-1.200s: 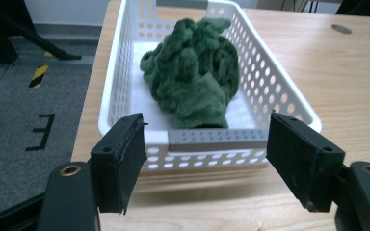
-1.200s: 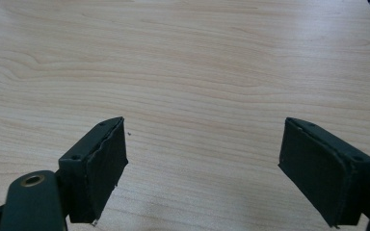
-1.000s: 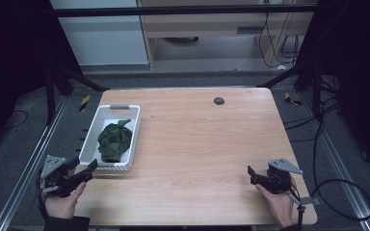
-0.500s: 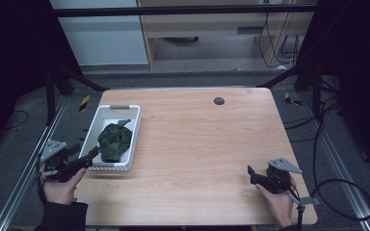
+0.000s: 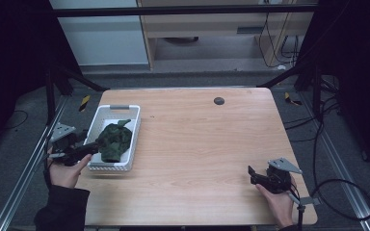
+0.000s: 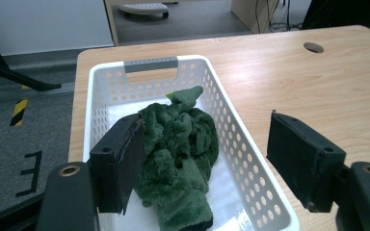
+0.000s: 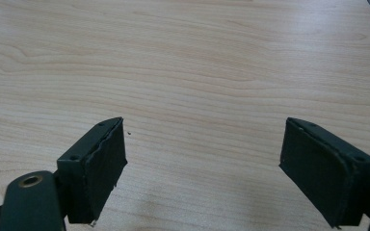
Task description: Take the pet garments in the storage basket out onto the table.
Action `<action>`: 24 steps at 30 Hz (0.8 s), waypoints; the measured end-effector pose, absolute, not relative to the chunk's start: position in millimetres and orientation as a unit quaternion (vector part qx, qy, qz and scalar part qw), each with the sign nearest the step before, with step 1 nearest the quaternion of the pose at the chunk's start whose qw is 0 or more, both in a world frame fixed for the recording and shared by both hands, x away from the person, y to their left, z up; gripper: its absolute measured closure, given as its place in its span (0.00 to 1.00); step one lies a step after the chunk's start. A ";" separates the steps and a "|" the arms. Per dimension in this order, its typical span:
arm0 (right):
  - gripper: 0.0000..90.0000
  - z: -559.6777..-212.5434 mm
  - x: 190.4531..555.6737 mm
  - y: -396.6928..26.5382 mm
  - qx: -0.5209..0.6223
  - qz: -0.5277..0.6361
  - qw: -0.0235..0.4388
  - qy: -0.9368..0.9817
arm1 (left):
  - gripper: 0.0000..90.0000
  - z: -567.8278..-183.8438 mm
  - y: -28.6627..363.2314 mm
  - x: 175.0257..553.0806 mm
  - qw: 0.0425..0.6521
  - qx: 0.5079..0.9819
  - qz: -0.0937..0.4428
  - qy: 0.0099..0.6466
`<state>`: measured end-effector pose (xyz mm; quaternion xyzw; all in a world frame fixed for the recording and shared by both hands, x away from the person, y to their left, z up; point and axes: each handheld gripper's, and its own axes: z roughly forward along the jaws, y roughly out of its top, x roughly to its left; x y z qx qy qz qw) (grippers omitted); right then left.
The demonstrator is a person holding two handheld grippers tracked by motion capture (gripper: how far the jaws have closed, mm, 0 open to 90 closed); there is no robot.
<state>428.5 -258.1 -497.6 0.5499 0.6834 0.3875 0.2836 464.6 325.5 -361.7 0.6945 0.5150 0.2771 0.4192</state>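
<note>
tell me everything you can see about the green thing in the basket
The green plush cloth looks like soft, deep-pile fleece, dark green, crumpled into a loose heap with one corner sticking up toward the handle end. It lies inside the white perforated basket at the table's left side, resting on its floor. The left gripper is open around it, one jaw right against the fabric's side, the other outside the basket wall.

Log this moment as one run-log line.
left gripper: open, jaws over white basket, one beside green plush cloth | right gripper: open, above bare table | cloth: in basket, ungrasped
</note>
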 end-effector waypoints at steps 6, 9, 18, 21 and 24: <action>0.18 -498.1 428.8 -258.2 0.548 0.386 0.285 0.685 | 0.32 -357.8 322.5 475.0 0.415 0.704 0.272 0.507; 0.18 -498.3 429.0 -258.3 0.549 0.385 0.285 0.685 | 0.32 -357.0 322.6 480.0 0.411 0.707 0.271 0.508; 0.18 -498.7 429.3 -258.1 0.548 0.384 0.285 0.686 | 0.32 -353.9 323.9 496.2 0.384 0.726 0.264 0.507; 0.18 -498.8 429.3 -258.2 0.548 0.384 0.284 0.686 | 0.32 -354.5 323.9 503.0 0.376 0.730 0.259 0.509; 0.18 -498.9 429.6 -258.3 0.548 0.384 0.284 0.686 | 0.31 -355.9 322.8 508.6 0.370 0.734 0.253 0.509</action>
